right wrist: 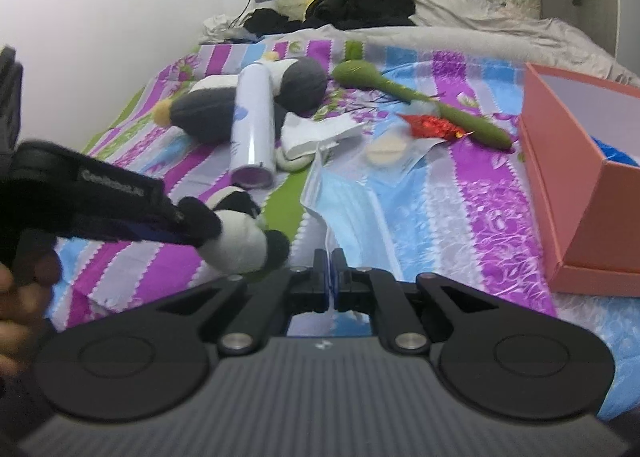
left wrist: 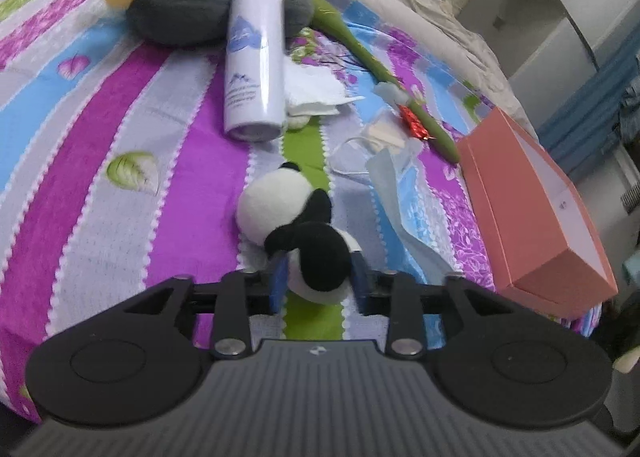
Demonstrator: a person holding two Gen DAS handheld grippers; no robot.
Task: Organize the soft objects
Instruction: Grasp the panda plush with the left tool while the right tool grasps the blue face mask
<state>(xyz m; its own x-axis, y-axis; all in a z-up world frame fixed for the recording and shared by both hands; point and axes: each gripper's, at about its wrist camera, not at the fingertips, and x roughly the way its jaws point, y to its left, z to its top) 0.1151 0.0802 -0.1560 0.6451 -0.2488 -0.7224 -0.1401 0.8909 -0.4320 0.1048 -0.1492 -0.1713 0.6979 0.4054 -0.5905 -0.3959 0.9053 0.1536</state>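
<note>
My left gripper is shut on a small black-and-white panda plush, gripping its body just above the striped bedspread. The right wrist view shows that gripper holding the panda from the left. My right gripper is shut and empty, low over the bed. A big grey penguin plush lies at the far side, also in the right wrist view. A green plush stem lies to its right. An open pink box stands at the right, with something blue inside.
A white spray can leans across the penguin. White tissue, a blue face mask, a red foil wrapper and a round pad lie mid-bed. Dark clothes and a grey blanket are by the headboard.
</note>
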